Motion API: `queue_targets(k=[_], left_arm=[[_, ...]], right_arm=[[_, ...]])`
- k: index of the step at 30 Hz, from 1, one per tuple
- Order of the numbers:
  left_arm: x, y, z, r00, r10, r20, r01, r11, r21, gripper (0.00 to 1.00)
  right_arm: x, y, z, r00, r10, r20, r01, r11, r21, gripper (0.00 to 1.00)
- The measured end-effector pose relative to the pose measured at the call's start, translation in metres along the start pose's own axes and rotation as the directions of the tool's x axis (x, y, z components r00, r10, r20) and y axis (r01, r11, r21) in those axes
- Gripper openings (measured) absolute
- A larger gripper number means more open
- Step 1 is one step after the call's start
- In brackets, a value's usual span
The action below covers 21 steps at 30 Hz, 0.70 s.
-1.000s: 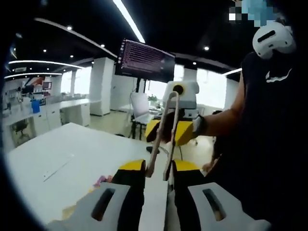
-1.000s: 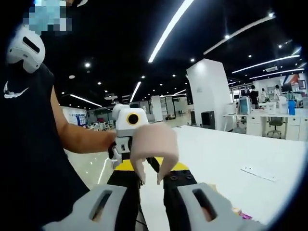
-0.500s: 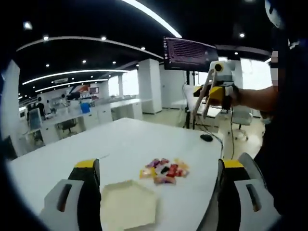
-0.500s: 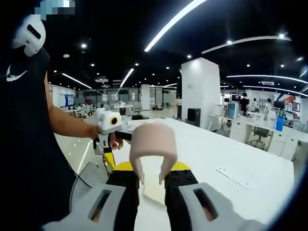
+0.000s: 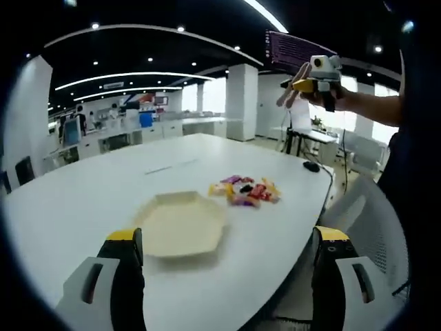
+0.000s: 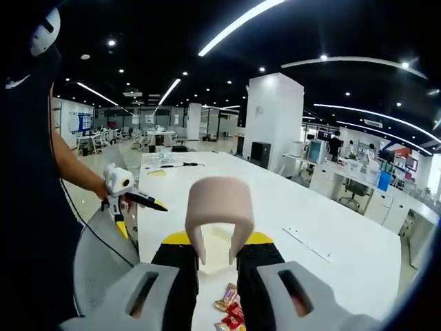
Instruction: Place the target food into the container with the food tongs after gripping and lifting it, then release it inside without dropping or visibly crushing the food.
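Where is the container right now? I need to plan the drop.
In the left gripper view the container lies on the white table, between the left gripper's open jaws, with the wrapped snacks just right.

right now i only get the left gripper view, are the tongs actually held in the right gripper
Observer: Yes. The right gripper is shut on the food tongs, and their pink bent end rises between its jaws.
Operator: can its camera see the candy
Observer: Yes. The wrapped candies show at the bottom of the right gripper view, between its jaws.
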State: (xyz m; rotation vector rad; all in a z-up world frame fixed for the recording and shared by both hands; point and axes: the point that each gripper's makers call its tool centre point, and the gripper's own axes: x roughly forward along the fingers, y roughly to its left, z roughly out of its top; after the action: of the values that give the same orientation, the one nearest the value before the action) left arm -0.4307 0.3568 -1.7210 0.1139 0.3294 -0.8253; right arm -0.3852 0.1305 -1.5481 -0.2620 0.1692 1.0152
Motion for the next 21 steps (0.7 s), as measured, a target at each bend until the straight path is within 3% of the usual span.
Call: queue_targets(k=[3, 5, 7, 9, 10, 12, 13, 14, 16, 17, 18, 21], left_arm=[[0.002, -0.004, -0.006, 1.000, 0.012, 0.017, -0.012, 1.000, -0.021, 0.99], [0.003, -0.010, -0.013, 0.999, -0.004, -0.032, 0.004, 1.000, 0.008, 0.99], [0.003, -0.009, -0.010, 1.000, 0.011, -0.025, -0.010, 0.997, 0.071, 0.97], [0.008, -0.010, -0.010, 1.000, 0.013, -0.028, -0.011, 0.999, 0.051, 0.97], [0.010, -0.009, -0.012, 0.999, 0.021, -0.039, -0.019, 0.999, 0.044, 0.96], [0.009, -0.002, -0.021, 0.993, 0.100, -0.064, -0.101, 0.995, -0.012, 0.89], [0.007, -0.001, -0.021, 0.990, 0.121, -0.075, -0.113, 0.988, 0.105, 0.90], [0.008, 0.003, -0.015, 0.988, 0.148, -0.044, -0.140, 0.978, 0.156, 0.99], [0.009, 0.003, -0.017, 0.992, 0.124, -0.035, -0.120, 0.989, 0.081, 1.00], [0.008, 0.002, -0.023, 0.991, 0.114, -0.068, -0.111, 0.993, 0.042, 1.00], [0.009, 0.001, -0.030, 0.991, 0.093, -0.095, -0.091, 0.996, 0.025, 1.00], [0.012, -0.004, -0.029, 0.995, 0.055, -0.084, -0.055, 0.998, -0.002, 1.00]], right_arm=[[0.001, -0.002, -0.006, 1.000, 0.005, -0.015, -0.005, 1.000, 0.002, 0.20], [0.001, -0.003, -0.009, 1.000, 0.005, -0.018, -0.005, 1.000, 0.005, 0.20], [0.000, -0.005, -0.013, 1.000, 0.007, -0.023, -0.007, 1.000, 0.013, 0.20], [-0.001, -0.007, -0.017, 1.000, 0.006, -0.027, -0.006, 1.000, 0.012, 0.20], [0.000, -0.008, -0.019, 1.000, 0.005, -0.031, -0.004, 1.000, 0.011, 0.19], [0.001, -0.012, -0.025, 0.999, -0.011, -0.043, 0.011, 1.000, 0.010, 0.19], [0.001, -0.013, -0.027, 0.999, -0.013, -0.043, 0.014, 1.000, 0.016, 0.19], [0.002, -0.015, -0.028, 0.999, -0.017, -0.043, 0.019, 1.000, 0.025, 0.19], [0.002, -0.018, -0.030, 0.999, -0.025, -0.029, 0.026, 0.999, 0.044, 0.19], [0.003, -0.019, -0.031, 0.999, -0.022, -0.027, 0.023, 0.998, 0.054, 0.19], [0.006, -0.019, -0.032, 0.999, -0.025, -0.035, 0.027, 0.998, 0.048, 0.20], [0.012, -0.020, -0.038, 0.998, -0.021, -0.052, 0.023, 0.999, 0.031, 0.20]])
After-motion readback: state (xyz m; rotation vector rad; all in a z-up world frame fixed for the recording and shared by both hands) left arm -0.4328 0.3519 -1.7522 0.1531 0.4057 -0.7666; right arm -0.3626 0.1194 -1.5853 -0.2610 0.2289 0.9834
